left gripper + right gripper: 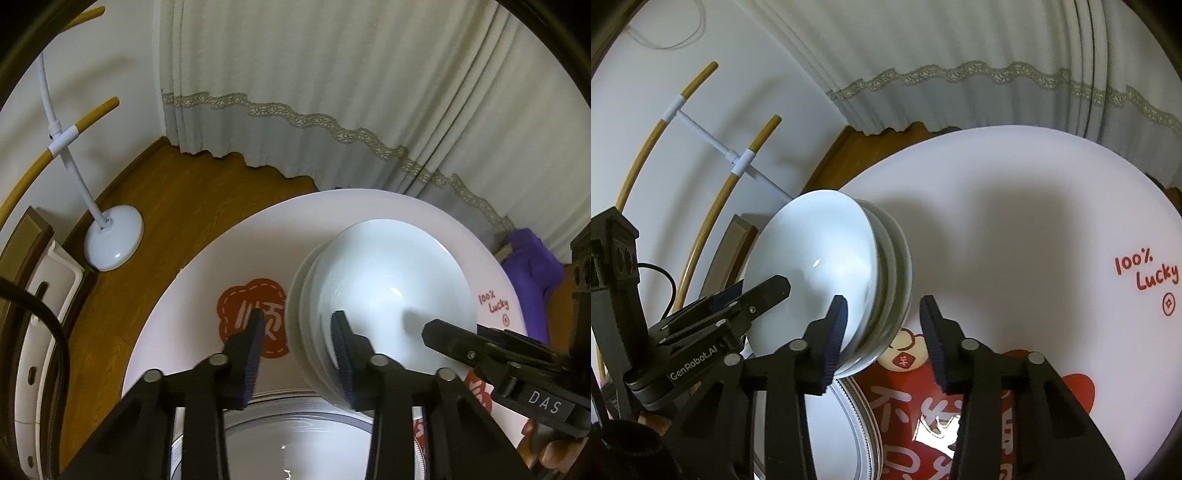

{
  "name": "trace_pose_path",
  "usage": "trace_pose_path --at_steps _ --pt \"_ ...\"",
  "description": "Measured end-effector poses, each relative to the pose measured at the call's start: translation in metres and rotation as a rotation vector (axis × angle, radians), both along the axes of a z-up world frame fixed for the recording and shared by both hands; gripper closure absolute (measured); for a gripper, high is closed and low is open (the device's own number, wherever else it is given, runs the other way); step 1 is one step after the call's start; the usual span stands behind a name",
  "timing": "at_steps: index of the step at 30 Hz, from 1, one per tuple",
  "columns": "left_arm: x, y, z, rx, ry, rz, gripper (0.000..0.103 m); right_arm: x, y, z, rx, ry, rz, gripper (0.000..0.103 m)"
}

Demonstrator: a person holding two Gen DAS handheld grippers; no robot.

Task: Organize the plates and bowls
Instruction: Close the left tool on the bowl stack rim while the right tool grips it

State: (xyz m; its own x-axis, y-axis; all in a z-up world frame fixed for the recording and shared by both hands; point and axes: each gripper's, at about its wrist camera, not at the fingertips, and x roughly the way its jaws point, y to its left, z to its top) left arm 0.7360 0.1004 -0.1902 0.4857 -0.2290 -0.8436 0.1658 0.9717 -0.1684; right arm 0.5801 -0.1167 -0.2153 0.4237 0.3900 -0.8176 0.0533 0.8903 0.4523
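Lowest in the frame sits a white plate with a grey patterned rim (280, 421). Just above it, the left gripper (297, 321) and right gripper (882, 306) each straddle opposite walls of the stack of glossy white ceramic bowls (388, 280) at centre-right, jaws spread, pads not yet clamped. An uneven pinch could tip the stack, or lift only the top bowl, toward the round pale pink table (221, 251) edge behind.

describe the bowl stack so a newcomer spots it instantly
Find the round white table printed with red artwork and "100% Lucky". On its near side, just beyond the patterned-rim plates, sits the bowl stack between both grippers. It is the only plain white nested pile; the plates are flat with grey banded rims.
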Motion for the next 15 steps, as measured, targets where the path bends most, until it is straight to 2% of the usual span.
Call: trace_pose_path --at_steps 3,15 --pt "-0.0010 -0.0009 0.0018 -0.004 0.002 -0.011 0.080 -0.0008 0.0010 0.0013 -0.008 -0.008 0.000 0.068" --pt "0.0017 -0.0025 0.0058 0.004 0.001 -0.011 0.081 -0.0011 0.0013 -0.0001 0.004 -0.004 -0.006 0.069"
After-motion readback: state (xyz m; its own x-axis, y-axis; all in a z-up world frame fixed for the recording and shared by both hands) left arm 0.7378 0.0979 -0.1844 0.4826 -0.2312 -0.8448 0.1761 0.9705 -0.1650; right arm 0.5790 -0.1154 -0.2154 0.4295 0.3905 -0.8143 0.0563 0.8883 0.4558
